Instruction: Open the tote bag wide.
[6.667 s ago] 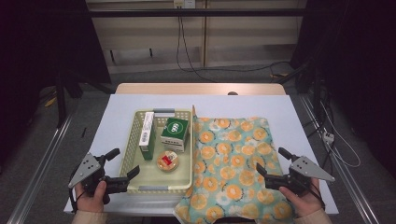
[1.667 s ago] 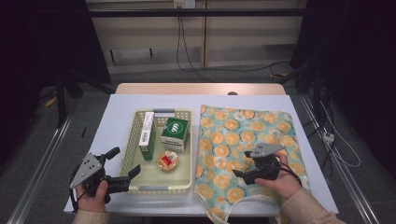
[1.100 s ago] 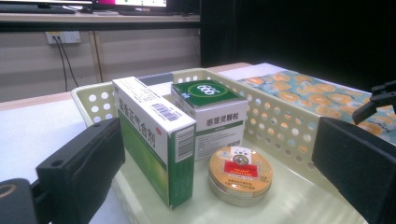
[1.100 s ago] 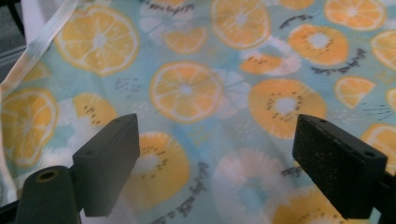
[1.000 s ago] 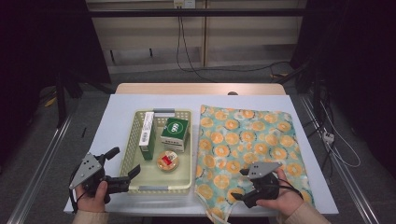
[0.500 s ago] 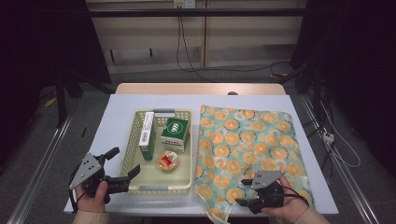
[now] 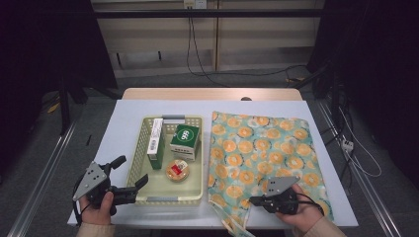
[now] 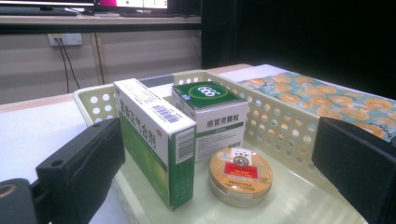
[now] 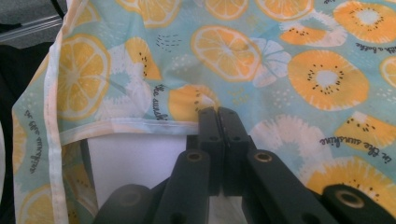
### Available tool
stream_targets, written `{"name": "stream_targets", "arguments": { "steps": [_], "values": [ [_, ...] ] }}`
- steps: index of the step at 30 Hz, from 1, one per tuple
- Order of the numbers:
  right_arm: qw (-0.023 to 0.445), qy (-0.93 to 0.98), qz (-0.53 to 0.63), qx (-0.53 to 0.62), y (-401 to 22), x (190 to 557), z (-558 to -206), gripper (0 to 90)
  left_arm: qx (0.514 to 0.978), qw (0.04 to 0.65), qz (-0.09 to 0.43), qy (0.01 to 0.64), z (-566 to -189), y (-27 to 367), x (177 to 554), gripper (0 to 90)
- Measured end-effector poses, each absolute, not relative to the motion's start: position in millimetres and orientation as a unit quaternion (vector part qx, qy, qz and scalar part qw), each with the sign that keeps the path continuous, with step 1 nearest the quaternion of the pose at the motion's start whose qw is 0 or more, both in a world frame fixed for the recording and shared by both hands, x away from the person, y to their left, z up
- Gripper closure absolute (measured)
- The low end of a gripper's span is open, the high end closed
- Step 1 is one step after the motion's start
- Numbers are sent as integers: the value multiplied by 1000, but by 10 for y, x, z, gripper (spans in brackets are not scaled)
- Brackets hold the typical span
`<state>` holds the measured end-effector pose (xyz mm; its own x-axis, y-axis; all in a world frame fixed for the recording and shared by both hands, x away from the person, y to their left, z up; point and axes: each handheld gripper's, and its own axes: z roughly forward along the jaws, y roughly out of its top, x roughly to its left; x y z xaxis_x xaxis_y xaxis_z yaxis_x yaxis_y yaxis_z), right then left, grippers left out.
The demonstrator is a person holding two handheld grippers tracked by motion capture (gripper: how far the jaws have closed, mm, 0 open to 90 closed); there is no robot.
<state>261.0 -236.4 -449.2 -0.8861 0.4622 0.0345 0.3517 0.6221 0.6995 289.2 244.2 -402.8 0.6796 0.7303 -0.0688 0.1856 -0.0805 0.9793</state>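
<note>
Right fingers (image 9: 217, 112): pressed together, just closed on the hem of the cloth (image 9: 280, 70); a small fold of fabric is pinched at their tips.
Right gripper (image 7: 257, 201): low over the near edge of the desk (image 7: 128, 111), pointing left, held by the right hand (image 7: 301, 213).
Cloth (image 7: 262, 158): fruit-printed, spread flat ahead and to the right of the right fingers; its near left corner hangs over the desk edge just beside them.
Desk under the hem: a bare white patch shows just below the right fingertips in the right gripper view.
Left fingers (image 8: 88, 163): wide apart, nothing between the pads.
Left gripper (image 7: 131, 173): at the near left corner of the basket (image 7: 136, 163), held by the left hand (image 7: 101, 210).
Basket contents: a tall green-and-white box (image 8: 156, 140) just ahead of the left fingers, a round tin (image 8: 240, 177) beside it, a green-topped box (image 8: 210, 109) behind both.
</note>
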Motion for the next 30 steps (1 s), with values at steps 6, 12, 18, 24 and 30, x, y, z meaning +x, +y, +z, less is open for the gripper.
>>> {"name": "stream_targets", "arguments": {
  "steps": [6, 12, 18, 24, 30],
  "values": [
    [79, 882, 390, 253, -2367, 2731, -4461, 900, 698, 593, 230, 328, -4028, 2444, 2894, 24],
    [88, 871, 401, 272, -2327, 2927, -4395, 900, 700, 592, 230, 326, -4032, 2446, 2899, 24],
    [108, 859, 406, 292, -2289, 3184, -4336, 900, 698, 594, 230, 327, -4029, 2454, 2899, 24],
    [121, 848, 405, 319, -2315, 3441, -4323, 900, 698, 594, 230, 328, -4030, 2466, 2902, 24],
    [133, 835, 410, 343, -2344, 3680, -4283, 900, 699, 594, 229, 326, -4030, 2459, 2904, 24]
  ]
}}
